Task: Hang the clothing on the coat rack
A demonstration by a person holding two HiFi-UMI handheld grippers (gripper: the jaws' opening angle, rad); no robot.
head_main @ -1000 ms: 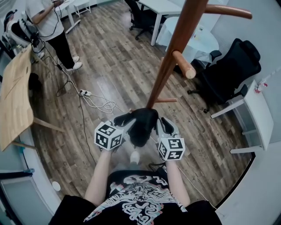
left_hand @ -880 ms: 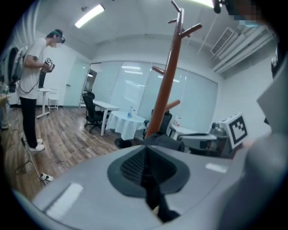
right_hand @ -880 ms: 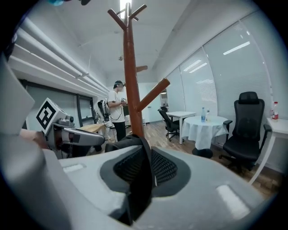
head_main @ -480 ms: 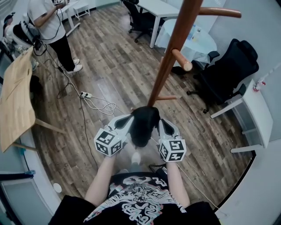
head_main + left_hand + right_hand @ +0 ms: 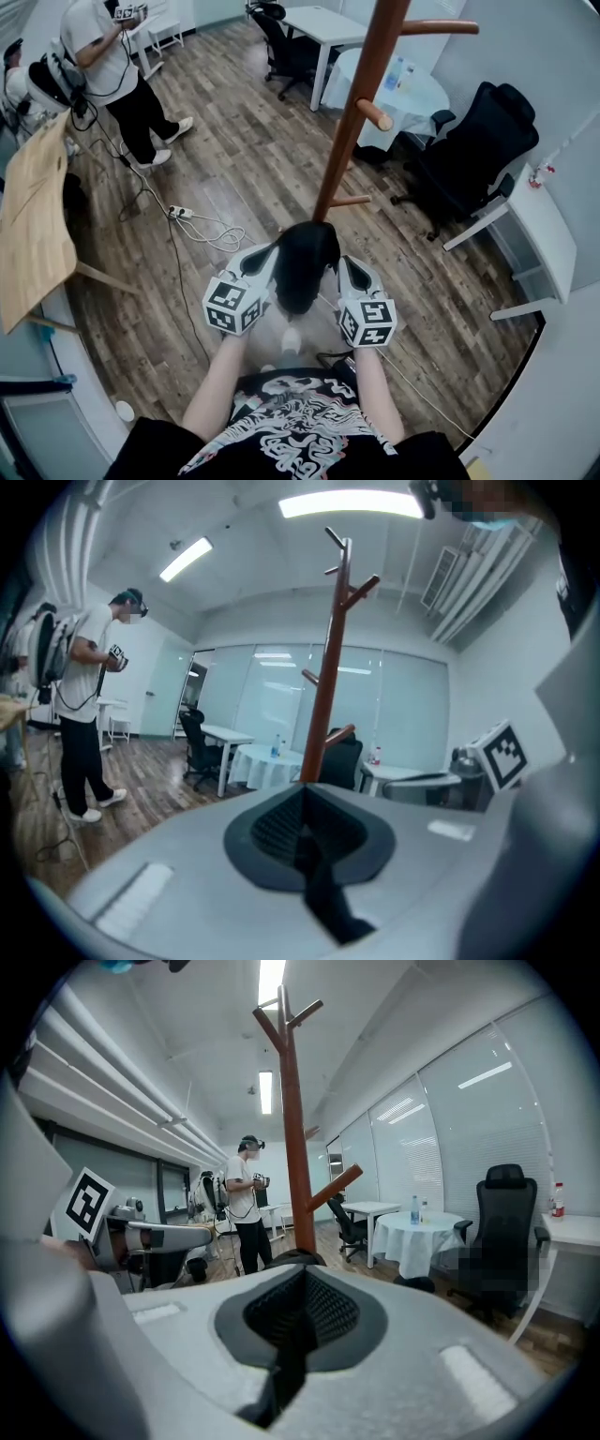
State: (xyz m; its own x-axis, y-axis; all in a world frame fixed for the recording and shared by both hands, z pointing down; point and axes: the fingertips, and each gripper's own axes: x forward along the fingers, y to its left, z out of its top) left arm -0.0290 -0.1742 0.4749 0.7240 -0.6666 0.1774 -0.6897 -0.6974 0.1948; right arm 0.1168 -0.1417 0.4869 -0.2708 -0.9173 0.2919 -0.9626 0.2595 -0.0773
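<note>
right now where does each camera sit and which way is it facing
Head view: on the person's head, looking steeply down; both forearms, left gripper and right gripper shut on a black cloth garment.
Left gripper view: on the left gripper, facing across the room along its shut jaws; right gripper's marker cube at right.
Right gripper view: mirrored, left gripper's marker cube at left.
Shared: all show the tall brown wooden coat rack.

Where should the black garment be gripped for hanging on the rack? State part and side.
Grip the black garment by its upper edge, one tool at each end: left tool from the left, right tool from the right, as both pinch it. It hangs bunched between them, so spreading that edge should open it for a peg of the coat rack.
</note>
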